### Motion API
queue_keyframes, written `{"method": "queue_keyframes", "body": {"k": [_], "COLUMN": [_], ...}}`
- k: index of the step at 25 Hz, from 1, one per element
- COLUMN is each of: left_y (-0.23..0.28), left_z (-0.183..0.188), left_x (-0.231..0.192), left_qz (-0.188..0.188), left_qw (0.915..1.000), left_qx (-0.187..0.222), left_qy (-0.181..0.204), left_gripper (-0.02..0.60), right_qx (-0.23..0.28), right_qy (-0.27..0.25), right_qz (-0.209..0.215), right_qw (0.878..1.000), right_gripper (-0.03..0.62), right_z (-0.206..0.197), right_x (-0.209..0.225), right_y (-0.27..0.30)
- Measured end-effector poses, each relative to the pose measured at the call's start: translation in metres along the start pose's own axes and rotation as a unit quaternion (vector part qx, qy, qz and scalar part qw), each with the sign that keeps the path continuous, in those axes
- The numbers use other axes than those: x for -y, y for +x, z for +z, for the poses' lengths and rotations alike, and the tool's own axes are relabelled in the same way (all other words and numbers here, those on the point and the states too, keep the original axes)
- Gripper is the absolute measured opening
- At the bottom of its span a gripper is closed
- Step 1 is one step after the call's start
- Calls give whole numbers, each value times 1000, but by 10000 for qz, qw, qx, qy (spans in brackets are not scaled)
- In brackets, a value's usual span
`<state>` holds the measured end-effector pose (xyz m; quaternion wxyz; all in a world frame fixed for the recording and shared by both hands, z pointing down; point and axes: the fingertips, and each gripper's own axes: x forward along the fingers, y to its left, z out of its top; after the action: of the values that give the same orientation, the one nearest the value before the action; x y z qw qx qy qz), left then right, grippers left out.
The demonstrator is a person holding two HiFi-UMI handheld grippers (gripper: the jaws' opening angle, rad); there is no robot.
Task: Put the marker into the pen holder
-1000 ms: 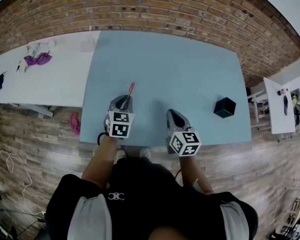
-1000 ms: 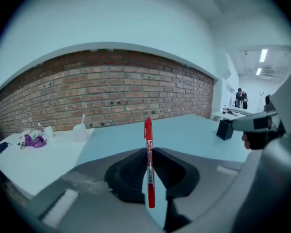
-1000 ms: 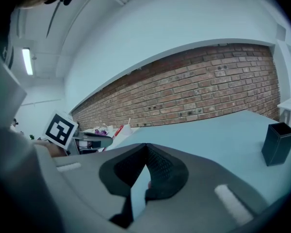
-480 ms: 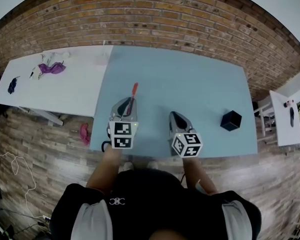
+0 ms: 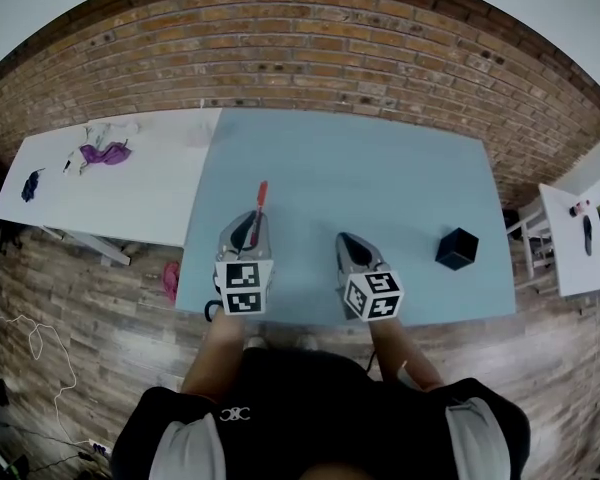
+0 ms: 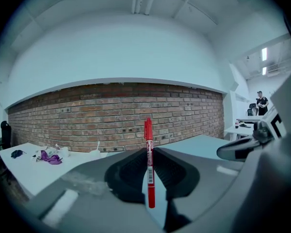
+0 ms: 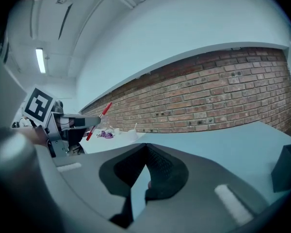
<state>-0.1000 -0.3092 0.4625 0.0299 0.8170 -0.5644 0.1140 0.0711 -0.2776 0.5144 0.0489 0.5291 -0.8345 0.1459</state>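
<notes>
Left gripper view: the left gripper (image 6: 149,150) is clamped on the red marker (image 6: 149,163), which pokes out ahead. The pen holder (image 5: 456,249) sits well to its right (past the closed, empty right gripper (image 7: 146,147)). I'd carry the marker across, tip it nose-down over the opening, then release.

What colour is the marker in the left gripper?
The marker is red; the left gripper view shows it best.

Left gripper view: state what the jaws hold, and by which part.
The left gripper holds a slim red marker pen, the jaws pinching its lower barrel around the barcode label. Its upper end sticks out beyond them.
</notes>
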Motion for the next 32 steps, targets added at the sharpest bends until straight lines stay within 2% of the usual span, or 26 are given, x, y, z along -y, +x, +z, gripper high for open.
{"method": "queue_keyframes", "body": {"k": [5, 14, 17, 23, 32], "left_y": [-4, -6, -5, -4, 4], "left_z": [-11, -21, -23, -35, -58], "left_x": [6, -22, -27, -47, -66], "left_qz": [-22, -57, -148, -339, -525], "left_qw": [9996, 9989, 9987, 9978, 9960], "left_qx": [-93, -206, -200, -287, -355], "left_qy": [-283, -427, -438, -484, -627], "left_gripper": [48, 48, 48, 48, 48], "right_qx": [-21, -55, -87, -48, -120], "right_qy": [-21, -159, -183, 100, 66], "right_qz": [35, 9, -93, -319, -714], "right_qw": [10000, 9999, 9998, 9994, 9974], "right_gripper": [5, 5, 5, 5, 5], "right_z": [-2, -2, -5, -11, -28], "right_x": [1, -27, -31, -45, -52], "right_y": [-4, 6, 8, 14, 7]}}
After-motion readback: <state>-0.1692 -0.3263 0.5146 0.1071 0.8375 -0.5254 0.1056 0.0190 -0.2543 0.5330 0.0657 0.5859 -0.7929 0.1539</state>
